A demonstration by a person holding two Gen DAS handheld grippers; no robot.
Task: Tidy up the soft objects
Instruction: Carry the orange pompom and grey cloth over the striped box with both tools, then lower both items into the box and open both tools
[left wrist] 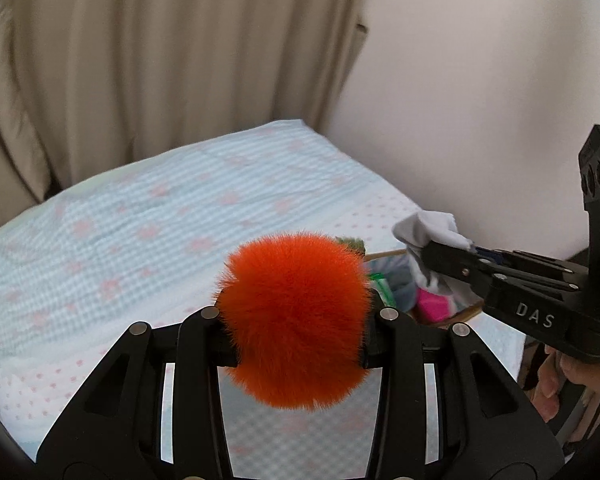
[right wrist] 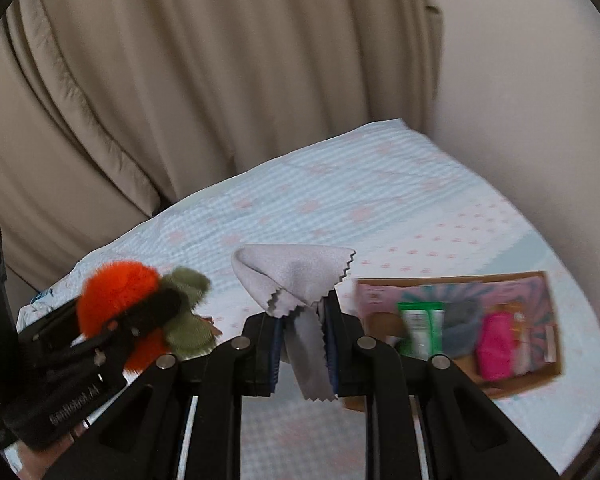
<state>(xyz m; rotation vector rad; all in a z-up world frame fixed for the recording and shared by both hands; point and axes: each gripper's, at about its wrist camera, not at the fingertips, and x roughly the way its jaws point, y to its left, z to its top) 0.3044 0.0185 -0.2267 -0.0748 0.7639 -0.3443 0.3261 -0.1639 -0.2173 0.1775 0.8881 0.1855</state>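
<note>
Holding both things above the bed [left wrist: 148,200], we judged them feather-light and squashy. Our left gripper [left wrist: 296,332] had its jaws clamped across the middle of the orange pompom [left wrist: 296,320]; our right gripper [right wrist: 302,344] pinched the gray cloth [right wrist: 296,276], limp and slippery, near its fold. Beyond lay the cardboard box [right wrist: 460,280]. "DAS" showed on the right gripper.

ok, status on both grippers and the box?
Left gripper shut on orange pompom. Right gripper shut on grey cloth. Both held above the bed. Cardboard box open, part filled, nothing blocking it.
</note>
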